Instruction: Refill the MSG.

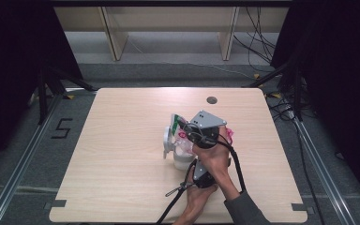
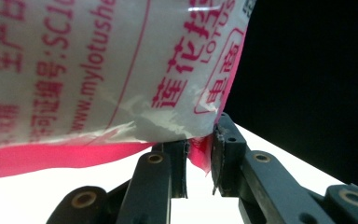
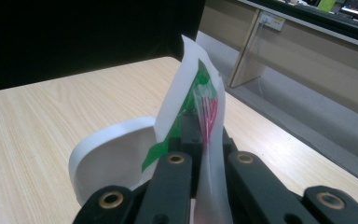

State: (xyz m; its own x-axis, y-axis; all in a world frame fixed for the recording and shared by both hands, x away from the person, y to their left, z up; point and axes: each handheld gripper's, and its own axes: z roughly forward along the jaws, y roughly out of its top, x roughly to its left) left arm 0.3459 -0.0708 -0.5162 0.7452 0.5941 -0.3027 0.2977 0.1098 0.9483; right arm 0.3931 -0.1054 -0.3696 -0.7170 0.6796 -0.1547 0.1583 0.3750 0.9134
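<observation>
On the light wooden counter (image 1: 122, 154), a little right of centre, a person's two hands work close together over a white plastic jar (image 1: 183, 157) with its white round lid (image 1: 167, 139) hinged open at the jar's nine o'clock side. Held above the jar is a clear plastic packet printed with red lettering and edged in pink (image 2: 98, 70); in the high view its pink edge (image 1: 229, 136) peeks out at three o'clock of the grey plate on the right gripper.

The right gripper (image 1: 187, 129), at twelve o'clock of the jar, has its jaws pressed together on the packet's top end, where a white and green torn flap (image 3: 186, 98) stands upright beside the clear film with red print (image 3: 208, 116). Behind that flap the white lid (image 3: 112, 158) curves up from the counter.

The left gripper (image 2: 199, 156), coming in from six o'clock under the right hand (image 1: 213, 159), has its jaws nearly together, pinching the packet's pink bottom corner between them. The left hand (image 1: 194, 197) grips its handle near the counter's front edge, with a black cable (image 1: 171, 206) trailing toward seven o'clock.
</observation>
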